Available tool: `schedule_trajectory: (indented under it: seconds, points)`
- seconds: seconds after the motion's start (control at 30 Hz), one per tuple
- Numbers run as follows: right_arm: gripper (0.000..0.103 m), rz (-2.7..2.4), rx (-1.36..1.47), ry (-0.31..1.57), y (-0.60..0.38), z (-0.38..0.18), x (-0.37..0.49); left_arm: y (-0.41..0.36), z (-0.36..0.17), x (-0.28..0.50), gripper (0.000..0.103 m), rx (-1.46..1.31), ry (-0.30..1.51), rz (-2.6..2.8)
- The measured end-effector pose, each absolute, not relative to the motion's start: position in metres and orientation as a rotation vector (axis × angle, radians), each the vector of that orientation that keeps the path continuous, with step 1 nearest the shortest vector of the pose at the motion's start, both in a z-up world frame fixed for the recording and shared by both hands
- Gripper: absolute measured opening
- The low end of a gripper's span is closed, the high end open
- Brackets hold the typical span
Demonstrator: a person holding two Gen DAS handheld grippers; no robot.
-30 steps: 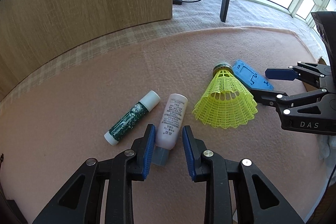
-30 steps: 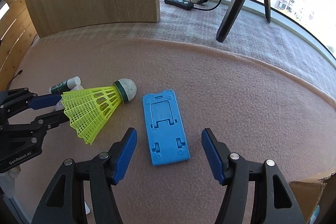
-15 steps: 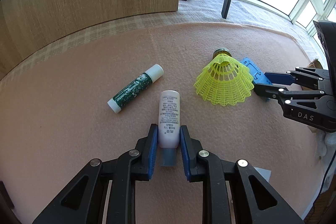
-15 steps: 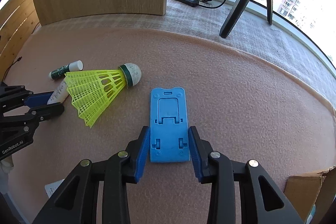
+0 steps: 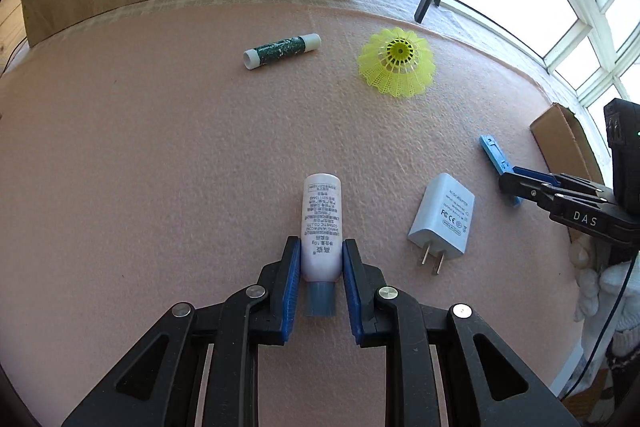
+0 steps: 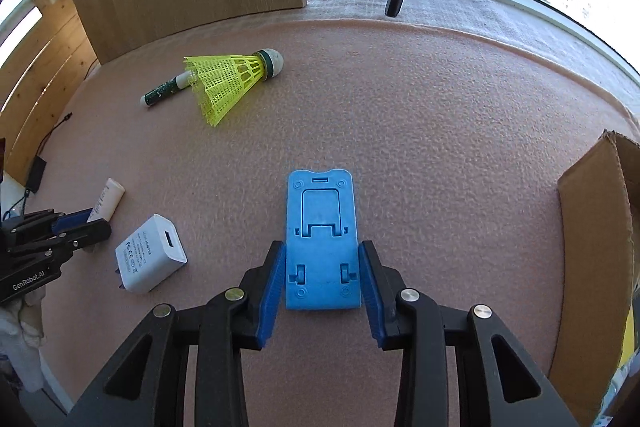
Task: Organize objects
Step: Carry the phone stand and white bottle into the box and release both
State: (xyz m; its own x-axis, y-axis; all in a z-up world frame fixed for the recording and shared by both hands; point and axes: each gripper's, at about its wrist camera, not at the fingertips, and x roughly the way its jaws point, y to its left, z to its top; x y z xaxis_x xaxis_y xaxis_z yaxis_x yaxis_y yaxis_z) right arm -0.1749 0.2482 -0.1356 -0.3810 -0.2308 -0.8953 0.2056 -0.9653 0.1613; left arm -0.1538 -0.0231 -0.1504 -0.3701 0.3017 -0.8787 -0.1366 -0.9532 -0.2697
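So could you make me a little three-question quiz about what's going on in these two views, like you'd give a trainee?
1. True or false: the left hand-held gripper is shut on the white tube.
2. Which item lies between the two grippers? A) charger B) shuttlecock C) green stick
3. Fill in: the right hand-held gripper grips the blue ____.

Key: 1 true. 2 A; the shuttlecock and green stick lie farther off on the pink mat. 3 stand, with a cardboard box at its right.
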Motion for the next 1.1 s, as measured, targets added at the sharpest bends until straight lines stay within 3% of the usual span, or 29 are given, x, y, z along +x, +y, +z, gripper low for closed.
schedule_trajectory:
  seconds: [0.13,0.53,1.1]
  points:
    - [0.033,-2.409,1.564,-0.179,0.263,-0.133,-0.154,-0.021,-0.145,-0.137,0.022,-1.572,-0.255,2.397]
    - [0.033,-2.559,1.385,-0.161,0.313,-0.074,-0.102,0.025,-0.095,-0.121,0.022,-1.428,-0.207,2.394]
    - [0.033,-2.798,1.343,-0.270,0.448,-0.037,-0.049,0.215,-0.047,-0.132,0.022,-1.225,-0.066,2.162]
